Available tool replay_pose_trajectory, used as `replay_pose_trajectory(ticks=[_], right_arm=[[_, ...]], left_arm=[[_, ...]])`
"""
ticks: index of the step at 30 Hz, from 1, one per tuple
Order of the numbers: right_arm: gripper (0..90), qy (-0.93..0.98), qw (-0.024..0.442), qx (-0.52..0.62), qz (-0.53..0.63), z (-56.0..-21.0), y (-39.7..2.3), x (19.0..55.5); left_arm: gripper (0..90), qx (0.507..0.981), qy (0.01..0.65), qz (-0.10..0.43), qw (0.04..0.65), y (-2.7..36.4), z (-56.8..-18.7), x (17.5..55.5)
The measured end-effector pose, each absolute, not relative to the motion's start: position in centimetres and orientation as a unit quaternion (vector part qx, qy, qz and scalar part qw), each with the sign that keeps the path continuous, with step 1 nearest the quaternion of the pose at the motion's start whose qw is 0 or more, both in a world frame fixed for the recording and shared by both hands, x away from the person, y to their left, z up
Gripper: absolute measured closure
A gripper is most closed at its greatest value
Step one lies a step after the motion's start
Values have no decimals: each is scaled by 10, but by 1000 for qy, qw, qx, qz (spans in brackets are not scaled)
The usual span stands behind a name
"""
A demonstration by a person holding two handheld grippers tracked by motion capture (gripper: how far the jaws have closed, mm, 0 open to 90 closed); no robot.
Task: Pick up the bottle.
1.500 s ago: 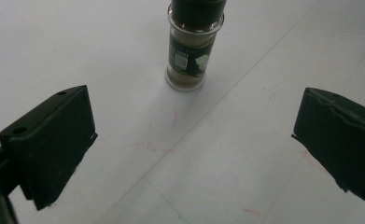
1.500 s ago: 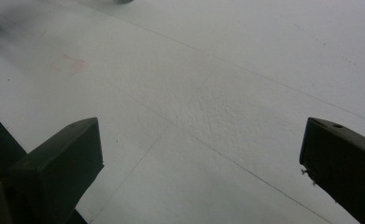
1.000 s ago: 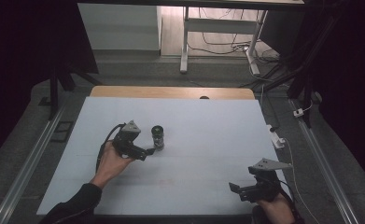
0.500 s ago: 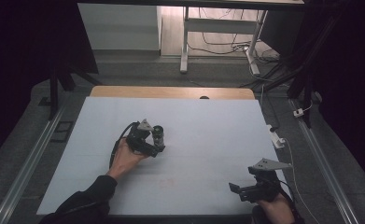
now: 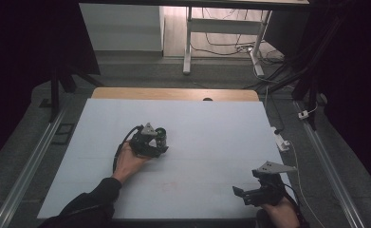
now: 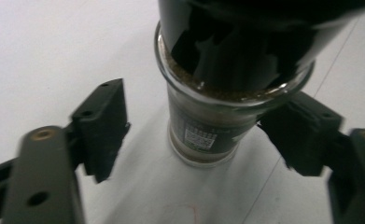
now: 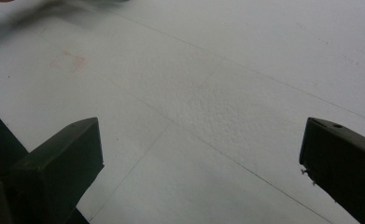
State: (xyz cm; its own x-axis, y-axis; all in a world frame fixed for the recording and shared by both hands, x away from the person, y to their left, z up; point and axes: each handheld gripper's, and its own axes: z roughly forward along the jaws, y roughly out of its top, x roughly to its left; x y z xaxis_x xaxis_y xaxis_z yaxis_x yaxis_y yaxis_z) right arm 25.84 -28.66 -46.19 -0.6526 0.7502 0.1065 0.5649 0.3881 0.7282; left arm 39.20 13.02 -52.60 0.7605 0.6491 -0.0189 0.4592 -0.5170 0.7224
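Two jaws of the left gripper (image 6: 189, 126), just closing in, straddle the upright spice jar (image 6: 208, 135) mid-table without pressing it yet, while the right gripper (image 7: 199, 168) hangs spread, well apart.

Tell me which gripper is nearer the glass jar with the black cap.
Left. The left gripper has the jar between its fingers, which have just been closing. The right gripper sits apart near the table's front right corner.
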Motion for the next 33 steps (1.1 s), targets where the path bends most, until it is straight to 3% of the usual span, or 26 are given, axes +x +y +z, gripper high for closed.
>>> replay_pose_trajectory(ticks=[11, 33], right_arm=[[0, 824, 121, 399, 383, -462, -287, 258], [0, 824, 120, 399, 383, -462, -287, 259]], left_arm=[[529, 860, 313, 130, 382, 127, -527, 389], [536, 857, 316, 121, 390, 131, -515, 387]])
